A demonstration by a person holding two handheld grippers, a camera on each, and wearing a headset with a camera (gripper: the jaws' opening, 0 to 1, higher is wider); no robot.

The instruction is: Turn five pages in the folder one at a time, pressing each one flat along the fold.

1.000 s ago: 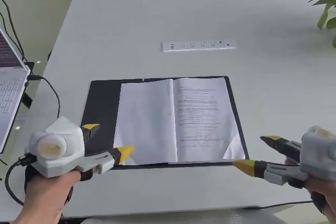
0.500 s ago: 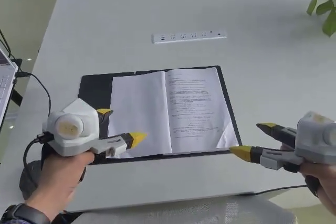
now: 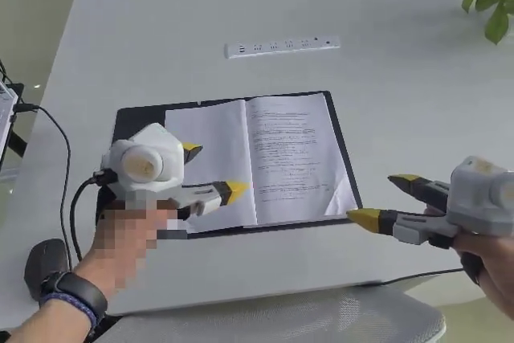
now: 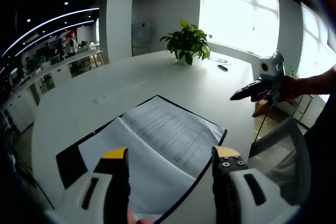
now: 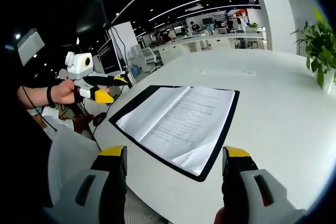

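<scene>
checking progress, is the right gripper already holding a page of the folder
No, the right gripper has its jaws open just off a corner of the folder, nothing between them.

Bare table [image 3: 401, 78] around folder [image 3: 289, 158]; strip [image 3: 283, 46] beyond.

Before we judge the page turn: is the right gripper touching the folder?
Apart. The left gripper view shows the right gripper in the air, with bare table between its tips and the folder corner.

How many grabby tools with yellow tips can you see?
2. The left tool hangs above the left page of the folder; the right tool sits just off its near right corner. Both are open.
</scene>
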